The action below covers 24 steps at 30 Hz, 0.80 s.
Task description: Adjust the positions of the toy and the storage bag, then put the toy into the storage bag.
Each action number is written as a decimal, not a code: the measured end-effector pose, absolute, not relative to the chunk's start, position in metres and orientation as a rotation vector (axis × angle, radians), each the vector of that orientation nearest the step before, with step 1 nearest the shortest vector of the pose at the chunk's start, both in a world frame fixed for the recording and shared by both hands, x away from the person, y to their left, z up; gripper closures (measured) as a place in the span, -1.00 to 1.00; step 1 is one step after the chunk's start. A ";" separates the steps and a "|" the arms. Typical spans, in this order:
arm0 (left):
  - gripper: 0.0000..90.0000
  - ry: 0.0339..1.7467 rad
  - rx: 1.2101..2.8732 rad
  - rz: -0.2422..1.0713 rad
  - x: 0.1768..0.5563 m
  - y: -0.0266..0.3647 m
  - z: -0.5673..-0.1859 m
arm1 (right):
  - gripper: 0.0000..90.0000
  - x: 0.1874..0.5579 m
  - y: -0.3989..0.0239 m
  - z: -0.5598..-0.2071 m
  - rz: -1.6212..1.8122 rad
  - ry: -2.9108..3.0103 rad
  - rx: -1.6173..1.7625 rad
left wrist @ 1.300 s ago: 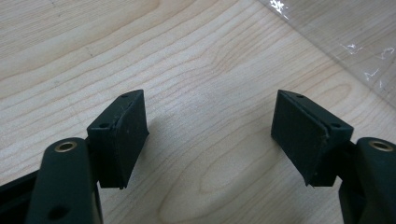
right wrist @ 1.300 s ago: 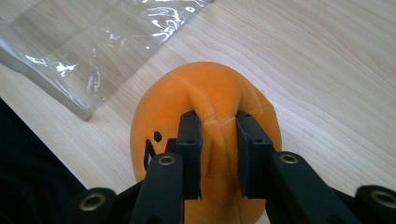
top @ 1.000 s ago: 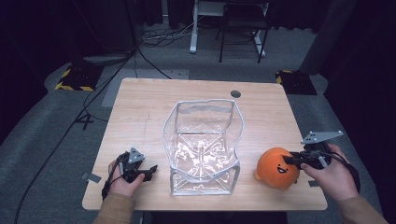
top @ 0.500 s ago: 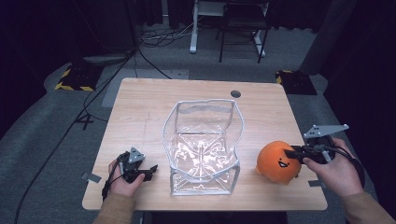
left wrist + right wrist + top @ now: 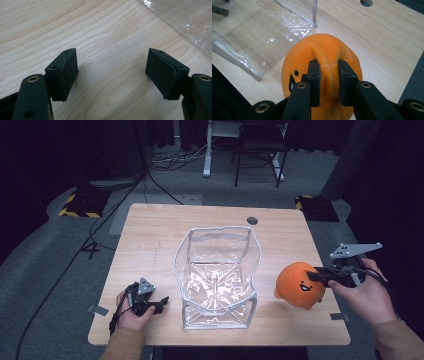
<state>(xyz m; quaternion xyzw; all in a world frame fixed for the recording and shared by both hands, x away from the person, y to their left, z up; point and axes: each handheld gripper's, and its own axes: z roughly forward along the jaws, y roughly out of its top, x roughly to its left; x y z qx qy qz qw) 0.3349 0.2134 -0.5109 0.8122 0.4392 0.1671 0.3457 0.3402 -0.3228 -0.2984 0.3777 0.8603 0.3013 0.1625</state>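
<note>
Two jaws of the right gripper [image 5: 327, 82] pinch a fold of the orange plush [image 5: 299, 285] above the table's [image 5: 150, 235] right edge, left gripper [image 5: 112, 72] apart and idle; lift step, next carry over the clear bag [image 5: 216, 276] and release.

The orange plush toy [image 5: 322, 72] is cut off by the right gripper view's bottom edge.

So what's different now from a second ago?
The right gripper, pinching a fold of the orange plush toy, has lifted it off the table; a second ago it sat on the wood. The left gripper, open, and the clear bag haven't moved.
</note>
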 end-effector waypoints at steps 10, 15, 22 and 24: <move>-0.41 1.139 2.108 0.434 0.335 0.213 -0.511 | 0.66 0.347 -0.314 -0.280 0.878 2.454 1.051; -0.41 1.140 2.107 0.436 0.335 0.213 -0.511 | 0.66 0.350 -0.307 -0.268 0.889 2.454 1.029; -0.41 1.140 2.108 0.435 0.336 0.213 -0.511 | 0.66 0.358 -0.296 -0.250 0.901 2.462 0.996; -0.41 1.139 2.107 0.435 0.336 0.213 -0.511 | 0.67 0.360 -0.293 -0.245 0.898 2.465 0.987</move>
